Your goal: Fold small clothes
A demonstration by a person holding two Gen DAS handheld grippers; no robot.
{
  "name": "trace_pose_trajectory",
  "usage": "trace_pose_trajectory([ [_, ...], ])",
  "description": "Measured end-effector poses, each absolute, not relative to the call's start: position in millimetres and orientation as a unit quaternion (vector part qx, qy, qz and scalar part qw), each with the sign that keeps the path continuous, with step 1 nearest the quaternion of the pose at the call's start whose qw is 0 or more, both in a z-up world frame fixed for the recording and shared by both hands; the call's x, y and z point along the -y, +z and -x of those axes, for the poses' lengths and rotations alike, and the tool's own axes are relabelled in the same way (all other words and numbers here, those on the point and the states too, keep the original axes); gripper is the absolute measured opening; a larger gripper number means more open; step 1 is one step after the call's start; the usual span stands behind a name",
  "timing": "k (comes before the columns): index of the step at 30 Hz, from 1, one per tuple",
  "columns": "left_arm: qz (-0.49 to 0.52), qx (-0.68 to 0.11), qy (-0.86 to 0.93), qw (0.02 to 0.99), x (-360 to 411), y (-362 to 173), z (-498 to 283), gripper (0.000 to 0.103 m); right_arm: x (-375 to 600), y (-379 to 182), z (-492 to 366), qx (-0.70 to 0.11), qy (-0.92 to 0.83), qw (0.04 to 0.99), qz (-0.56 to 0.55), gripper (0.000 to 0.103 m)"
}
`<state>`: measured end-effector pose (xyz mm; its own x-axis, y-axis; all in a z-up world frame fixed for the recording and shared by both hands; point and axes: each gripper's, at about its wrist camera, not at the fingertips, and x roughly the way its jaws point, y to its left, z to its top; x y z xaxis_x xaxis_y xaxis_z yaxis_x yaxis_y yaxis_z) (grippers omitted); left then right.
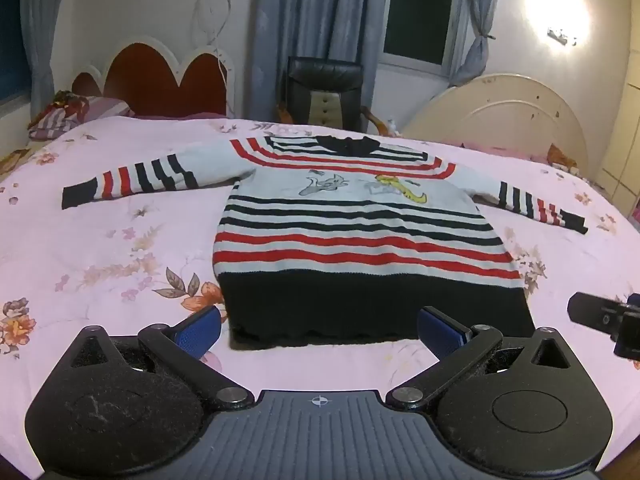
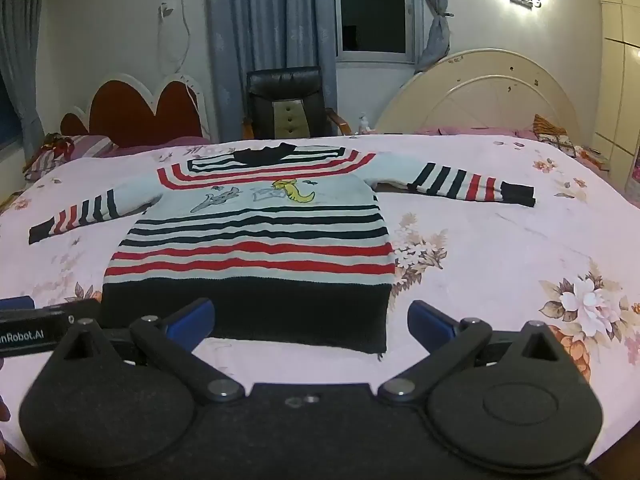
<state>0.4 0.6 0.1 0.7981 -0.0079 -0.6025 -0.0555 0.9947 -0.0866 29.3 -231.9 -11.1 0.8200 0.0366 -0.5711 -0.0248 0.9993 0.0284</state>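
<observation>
Both wrist views face the same sweater (image 1: 352, 232) from its hem.

I see a pink floral bed (image 1: 100, 240), a black chair (image 1: 324, 92) beneath a dark window (image 1: 420, 12), blue curtains (image 1: 316, 20), and a glaring wall lamp (image 1: 560, 34).

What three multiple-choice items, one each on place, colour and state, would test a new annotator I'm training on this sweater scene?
1. Where does the sweater lie?
A on the chair
B on the floral bedspread
C on the floor

2. What colour is the sweater's hem band?
A dark
B red
C yellow

3. How are the left gripper and right gripper?
A both shut on cloth
B one holds a sleeve
C both open, empty

B: it is spread flat on the bedspread.
A: the bottom band is dark.
C: both show fingers wide apart.
</observation>
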Motion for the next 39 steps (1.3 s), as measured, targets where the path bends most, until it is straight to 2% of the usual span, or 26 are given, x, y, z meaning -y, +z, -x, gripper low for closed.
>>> trace_pose_trajectory([
  [39, 0.029, -0.319, 0.016, 0.947, 7, -4, 1, 0.103, 239, -10, -27, -0.300, 0.004, 0.954, -0.016, 0.102],
])
